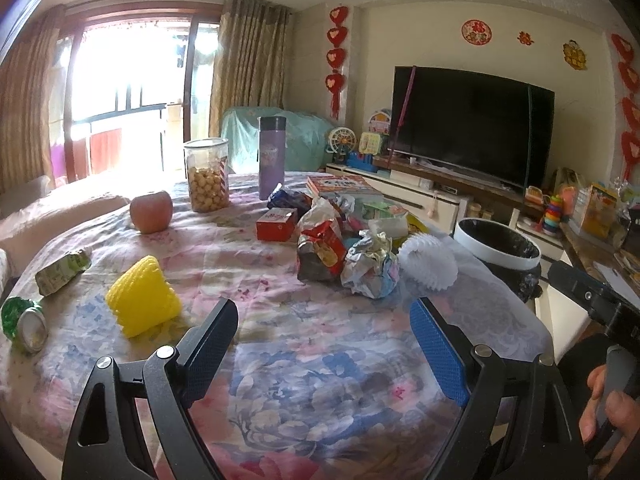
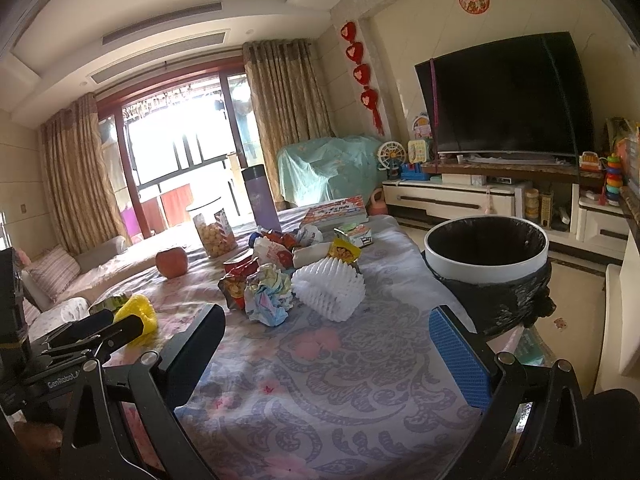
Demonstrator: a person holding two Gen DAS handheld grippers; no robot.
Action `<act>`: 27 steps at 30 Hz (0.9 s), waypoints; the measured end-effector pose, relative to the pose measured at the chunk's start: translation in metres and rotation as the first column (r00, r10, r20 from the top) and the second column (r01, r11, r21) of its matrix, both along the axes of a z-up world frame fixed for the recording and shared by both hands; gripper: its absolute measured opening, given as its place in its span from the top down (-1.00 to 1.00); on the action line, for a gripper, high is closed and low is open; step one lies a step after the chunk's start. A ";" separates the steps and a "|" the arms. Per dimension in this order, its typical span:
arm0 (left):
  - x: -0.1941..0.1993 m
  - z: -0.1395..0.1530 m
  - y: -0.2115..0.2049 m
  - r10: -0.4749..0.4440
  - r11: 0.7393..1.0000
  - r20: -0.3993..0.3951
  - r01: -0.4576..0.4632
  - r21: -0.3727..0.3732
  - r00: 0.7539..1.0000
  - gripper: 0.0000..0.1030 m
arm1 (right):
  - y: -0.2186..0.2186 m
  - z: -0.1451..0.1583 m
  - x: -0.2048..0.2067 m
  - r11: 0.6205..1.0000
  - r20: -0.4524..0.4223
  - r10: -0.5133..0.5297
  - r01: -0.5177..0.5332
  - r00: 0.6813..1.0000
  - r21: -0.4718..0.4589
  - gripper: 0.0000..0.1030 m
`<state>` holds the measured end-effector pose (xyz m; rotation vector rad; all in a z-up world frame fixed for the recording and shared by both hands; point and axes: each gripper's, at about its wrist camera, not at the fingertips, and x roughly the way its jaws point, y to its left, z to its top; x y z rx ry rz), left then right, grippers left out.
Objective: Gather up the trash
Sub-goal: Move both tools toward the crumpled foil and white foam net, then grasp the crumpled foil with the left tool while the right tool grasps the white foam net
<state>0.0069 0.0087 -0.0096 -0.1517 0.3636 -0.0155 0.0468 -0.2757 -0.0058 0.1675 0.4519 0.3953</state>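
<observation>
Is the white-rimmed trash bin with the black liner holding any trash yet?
Cannot tell. The white-rimmed trash bin is open-topped, but its dark interior hides the bottom.

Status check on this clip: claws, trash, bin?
Left claw open, empty. Right claw open, empty. Crumpled paper and white foam net on table, uncollected. Bin at table edge, unobstructed.

Both cameras look from the near table edge toward the far window. The left view sits lower and closer; the right view stands further right, beside the bin. Both share the litter pile.
</observation>
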 end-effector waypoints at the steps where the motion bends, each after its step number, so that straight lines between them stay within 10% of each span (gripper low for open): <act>1: 0.002 0.000 0.000 -0.002 1.000 -0.003 0.002 -0.008 1.000 -0.72 | 0.000 -0.001 0.002 1.000 -0.008 0.005 -0.005 1.000 -0.002 -0.99; 27: 0.089 -0.012 -0.003 -0.076 0.997 -0.189 0.073 -0.024 0.979 -0.72 | -0.002 -0.036 0.084 0.998 -0.237 0.054 -0.057 0.970 -0.003 -0.83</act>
